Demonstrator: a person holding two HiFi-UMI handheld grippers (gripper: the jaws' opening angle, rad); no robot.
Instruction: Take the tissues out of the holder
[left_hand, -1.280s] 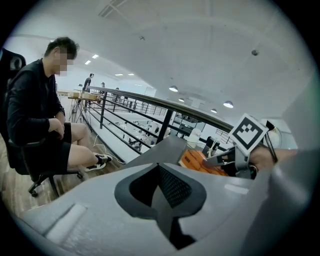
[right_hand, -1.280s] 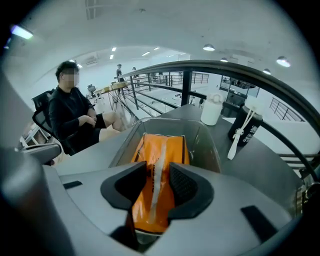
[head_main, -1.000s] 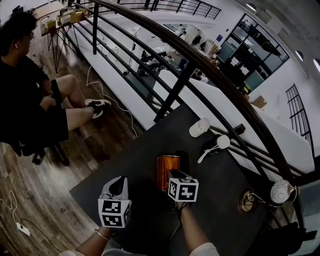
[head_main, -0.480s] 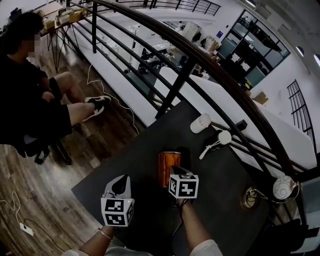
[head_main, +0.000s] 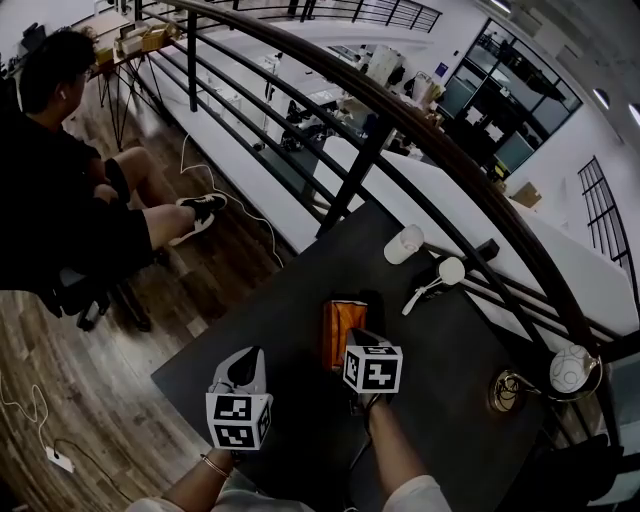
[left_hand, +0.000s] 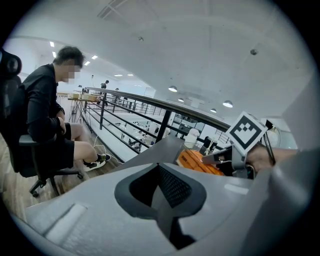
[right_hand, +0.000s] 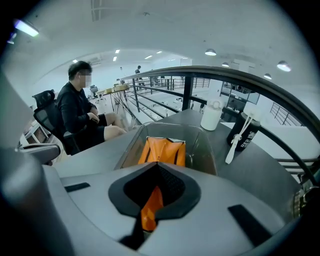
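A clear tissue holder (head_main: 333, 352) stands on the dark table (head_main: 460, 440) with an orange tissue pack (head_main: 342, 322) inside it. My right gripper (head_main: 353, 342) is at the holder's near end. In the right gripper view the holder's wall (right_hand: 206, 145) surrounds the orange pack (right_hand: 162, 149), and the right gripper (right_hand: 156, 165) is shut on the pack's near edge, with orange showing between the pads. My left gripper (head_main: 245, 362) hovers to the holder's left, apart from it. Seen from its own camera, the left gripper (left_hand: 159, 166) is shut on nothing, and the orange pack (left_hand: 196, 161) lies to its right.
A white cup (head_main: 403, 243) and a black bottle with a white spoon (head_main: 437, 279) stand beyond the holder. A brass ring (head_main: 505, 391) and a white ball (head_main: 570, 369) lie at the right. A dark railing (head_main: 400, 125) runs behind the table. A person sits at the left (head_main: 60, 210).
Both grippers stay close to where they were beside the holder. Only the whole head view has drifted slightly.
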